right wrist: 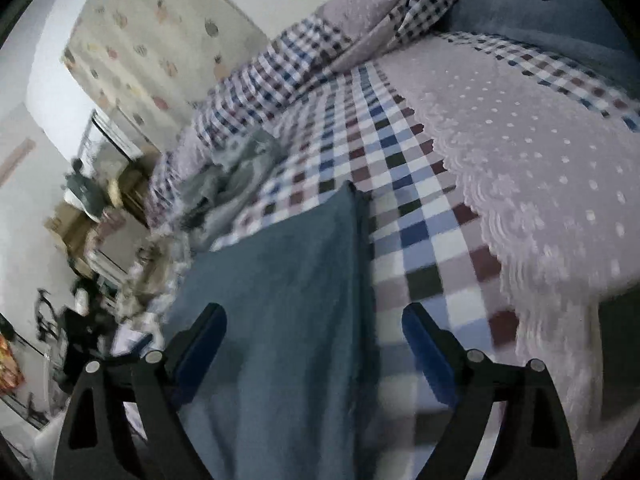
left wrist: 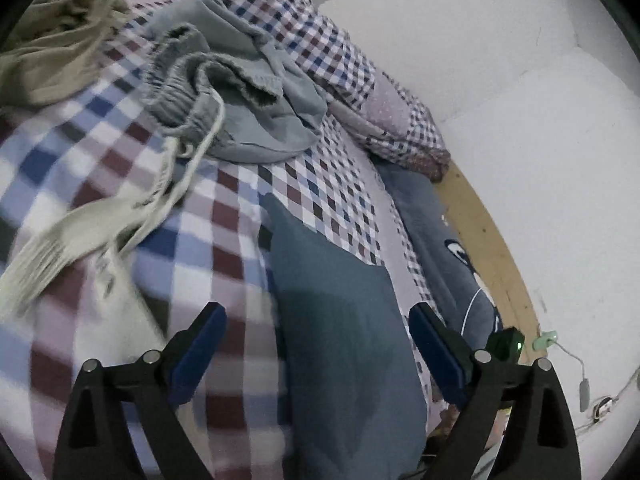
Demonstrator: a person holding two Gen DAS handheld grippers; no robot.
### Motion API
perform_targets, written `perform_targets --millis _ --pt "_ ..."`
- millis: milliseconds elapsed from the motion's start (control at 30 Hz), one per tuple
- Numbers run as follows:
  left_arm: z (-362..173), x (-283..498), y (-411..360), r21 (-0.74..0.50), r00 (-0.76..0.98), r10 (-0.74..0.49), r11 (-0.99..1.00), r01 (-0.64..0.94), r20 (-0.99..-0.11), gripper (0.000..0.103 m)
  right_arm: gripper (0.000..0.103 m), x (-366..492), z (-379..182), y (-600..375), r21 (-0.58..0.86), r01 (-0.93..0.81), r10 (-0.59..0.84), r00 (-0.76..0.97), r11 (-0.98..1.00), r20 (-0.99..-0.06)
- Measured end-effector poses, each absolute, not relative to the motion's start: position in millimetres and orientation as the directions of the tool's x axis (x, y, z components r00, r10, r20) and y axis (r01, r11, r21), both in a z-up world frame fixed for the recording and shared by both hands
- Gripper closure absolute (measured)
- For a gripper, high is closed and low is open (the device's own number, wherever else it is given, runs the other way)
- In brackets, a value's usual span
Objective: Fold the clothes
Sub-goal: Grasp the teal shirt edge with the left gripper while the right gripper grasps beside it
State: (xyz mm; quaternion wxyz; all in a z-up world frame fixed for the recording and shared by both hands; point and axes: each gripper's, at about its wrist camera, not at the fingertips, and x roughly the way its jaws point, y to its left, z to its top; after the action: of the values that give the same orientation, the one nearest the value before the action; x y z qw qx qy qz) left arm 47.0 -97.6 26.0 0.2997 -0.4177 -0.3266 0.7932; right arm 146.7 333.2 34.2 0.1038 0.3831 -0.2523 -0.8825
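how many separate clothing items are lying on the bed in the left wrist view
4: olive garment at top left, grey shorts beside it, cream fringed piece at left, folded blue garment nearest. More may be hidden out of frame.

Your two views are lit softly and rather dimly, with no hard shadows or glare; the white wall (left wrist: 520,80) is the brightest area in your left view. Both fisheye pictures bend strongly toward their rims, where black corners cut in. Motion blur smears the near checked bedspread in blue, maroon and white (left wrist: 100,208) in your left view, while the crumpled grey garment with a ribbed waistband (left wrist: 240,92) farther off stays sharper. In your right view the room's left side with the fruit-print curtain (right wrist: 148,32) is streaked and soft, and the flat teal-blue cloth (right wrist: 280,300) looks hazy.
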Motion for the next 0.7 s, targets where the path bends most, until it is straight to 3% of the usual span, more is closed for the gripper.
perform_targets --millis 433,700 --pt "8 -47 -43 -0.692 -0.323 0.734 -0.675 -0.255 -0.597 0.008 0.011 53 11 355 0.571 0.042 -0.497 -0.546 -0.82 -0.674" --pt "4 -60 -17 -0.721 -0.227 0.79 -0.613 -0.323 -0.57 0.008 0.011 36 12 375 0.609 -0.007 -0.498 -0.57 -0.793 -0.654"
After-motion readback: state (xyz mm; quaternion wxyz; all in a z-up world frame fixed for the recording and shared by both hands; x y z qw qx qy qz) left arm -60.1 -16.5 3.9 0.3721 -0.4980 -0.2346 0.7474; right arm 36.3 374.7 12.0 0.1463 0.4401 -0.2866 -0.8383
